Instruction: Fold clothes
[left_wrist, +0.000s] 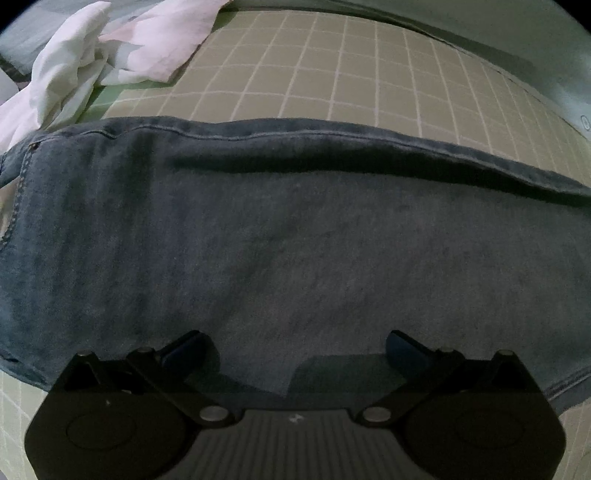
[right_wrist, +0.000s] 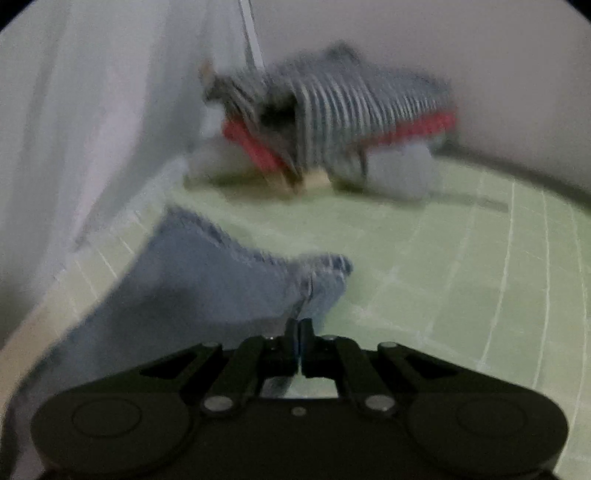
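Blue jeans (left_wrist: 295, 236) lie spread across a green checked sheet (left_wrist: 332, 81) and fill the left wrist view. My left gripper (left_wrist: 295, 347) is open and hovers low over the denim, with its fingers apart and nothing between them. My right gripper (right_wrist: 300, 326) is shut on a raised fold of the jeans (right_wrist: 207, 273), near a frayed hem. The right wrist view is blurred by motion.
A crumpled white garment (left_wrist: 110, 48) lies at the far left of the sheet. A pile of striped grey and red clothes (right_wrist: 332, 122) sits against the white wall (right_wrist: 92, 110). The green sheet (right_wrist: 461, 258) stretches to the right.
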